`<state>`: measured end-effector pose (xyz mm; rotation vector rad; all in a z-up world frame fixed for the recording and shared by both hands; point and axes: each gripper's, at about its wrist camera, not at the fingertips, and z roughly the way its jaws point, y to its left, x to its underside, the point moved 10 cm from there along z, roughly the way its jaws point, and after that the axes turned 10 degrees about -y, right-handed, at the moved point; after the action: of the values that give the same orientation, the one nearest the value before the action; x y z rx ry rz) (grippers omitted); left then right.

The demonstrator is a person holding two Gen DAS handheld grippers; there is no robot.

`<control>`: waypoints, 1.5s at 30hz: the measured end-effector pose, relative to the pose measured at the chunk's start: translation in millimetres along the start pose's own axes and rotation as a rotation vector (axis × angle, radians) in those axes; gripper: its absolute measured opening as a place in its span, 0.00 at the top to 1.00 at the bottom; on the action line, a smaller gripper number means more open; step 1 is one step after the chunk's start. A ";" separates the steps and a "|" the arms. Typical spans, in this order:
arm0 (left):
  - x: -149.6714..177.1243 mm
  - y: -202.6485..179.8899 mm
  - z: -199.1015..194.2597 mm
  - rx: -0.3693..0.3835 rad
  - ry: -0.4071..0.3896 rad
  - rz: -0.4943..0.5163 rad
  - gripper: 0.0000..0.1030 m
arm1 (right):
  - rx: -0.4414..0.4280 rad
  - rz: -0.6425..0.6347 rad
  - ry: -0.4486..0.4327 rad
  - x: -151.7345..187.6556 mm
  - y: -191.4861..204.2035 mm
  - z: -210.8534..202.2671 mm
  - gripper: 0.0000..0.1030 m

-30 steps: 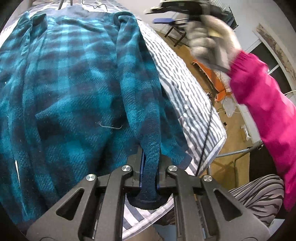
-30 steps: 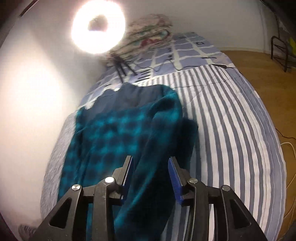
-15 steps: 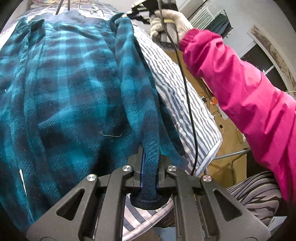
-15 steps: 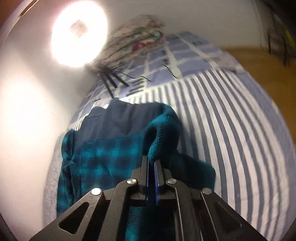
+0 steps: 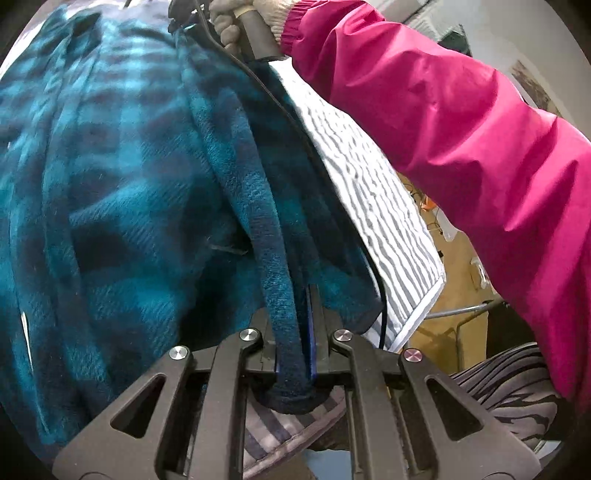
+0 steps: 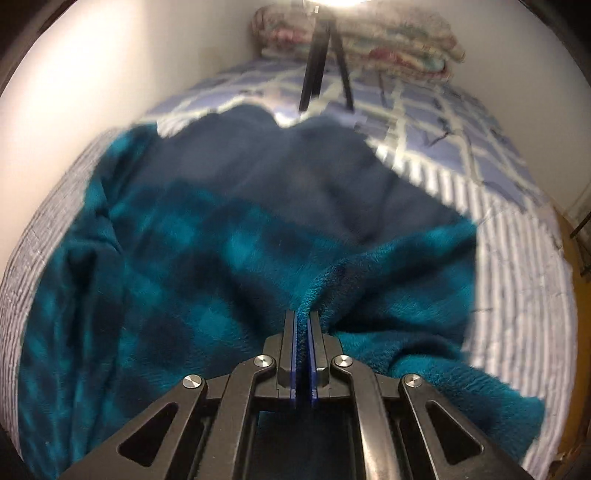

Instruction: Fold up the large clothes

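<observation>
Fingers of right gripper [image 6: 303, 325], apart earlier, now clamp teal robe [image 6: 192, 266]; left gripper [image 5: 293, 317] stays clamped on its hem.

Bedroom: bed [image 6: 517, 280], folded quilt [image 6: 388, 51]

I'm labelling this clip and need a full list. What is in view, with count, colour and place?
Teal and navy plaid fleece garment: one, spread on the bed.
Grey-and-white striped bed cover: one, under the garment.
Blue-and-white checked sheet: one, at the far end of the bed.
Folded floral quilt: one, multicoloured, against the far wall.
Black tripod: one, at the far end of the bed.
Black cable: one, over the garment's edge.
Left hand-held gripper: black, shut on a garment edge.
Right hand-held gripper: black, shut on a fleece fold.
Pink sleeve: one, with a gloved hand at its end.
</observation>
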<state>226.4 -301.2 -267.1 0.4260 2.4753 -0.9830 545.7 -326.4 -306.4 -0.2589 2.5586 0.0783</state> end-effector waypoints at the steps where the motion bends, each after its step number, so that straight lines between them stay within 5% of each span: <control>1: 1.7 -1.3 -2.4 -0.001 0.002 -0.001 0.89 | -0.029 0.029 -0.012 -1.0 -1.6 -6.9 0.86; 2: 2.3 -1.5 -4.1 -0.007 0.007 0.000 0.82 | -0.073 0.070 -0.031 -5.0 -1.9 -17.2 0.77; 4: -1.2 -2.8 -9.5 0.004 -0.003 -0.005 0.59 | -0.137 0.135 -0.092 -13.1 -9.2 -46.7 0.73; 10: -12.2 -2.6 -37.7 0.004 -0.062 -0.005 0.58 | -0.083 0.222 -0.148 8.9 -58.2 -121.3 0.73; 14: -27.8 9.1 -50.9 -0.008 -0.110 -0.063 0.58 | -0.017 0.343 -0.117 37.2 -98.9 -123.4 0.64; 19: -46.2 14.1 -53.8 -0.061 -0.138 -0.035 0.58 | -0.078 0.475 -0.110 53.4 -110.6 -107.5 0.63; 21: -46.0 15.2 -48.5 -0.056 -0.125 -0.047 0.58 | -0.101 0.463 -0.109 53.3 -102.4 -101.0 0.70; 24: -37.5 13.1 -37.3 -0.053 -0.101 -0.029 0.58 | -0.107 0.398 -0.111 51.8 -88.7 -95.2 0.95; 26: -30.8 13.0 -27.8 -0.059 -0.081 0.003 0.67 | -0.047 0.339 -0.105 53.3 -91.4 -89.7 0.97; 27: -29.1 15.3 -24.2 -0.070 -0.075 0.011 0.97 | 0.005 0.326 -0.087 57.2 -100.2 -83.6 0.97; 28: -25.5 21.8 -20.9 -0.093 -0.066 0.002 1.00 | 0.077 0.338 -0.047 66.7 -117.5 -73.5 0.97; 33: -18.1 46.2 -23.0 -0.118 -0.077 -0.098 1.00 | 0.162 0.318 -0.004 81.8 -136.4 -66.4 0.92; 35: -17.6 48.8 -27.6 -0.130 -0.092 -0.099 1.00 | 0.222 0.295 -0.014 75.7 -138.7 -79.2 0.68; 38: -17.6 45.9 -34.0 -0.118 -0.109 -0.112 1.00 | 0.264 0.270 -0.094 59.5 -134.9 -107.1 0.72; 40: -18.3 42.8 -37.8 -0.109 -0.119 -0.109 1.00 | 0.168 0.206 -0.166 41.3 -104.3 -123.8 0.78; 45: -24.6 43.8 -44.6 -0.094 -0.140 -0.136 1.00 | 0.065 0.088 -0.147 37.1 -53.5 -118.2 0.84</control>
<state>253.6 -242.1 -250.6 0.1543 2.4362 -0.9117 463.2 -398.0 -227.2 -0.1115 2.4208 0.0452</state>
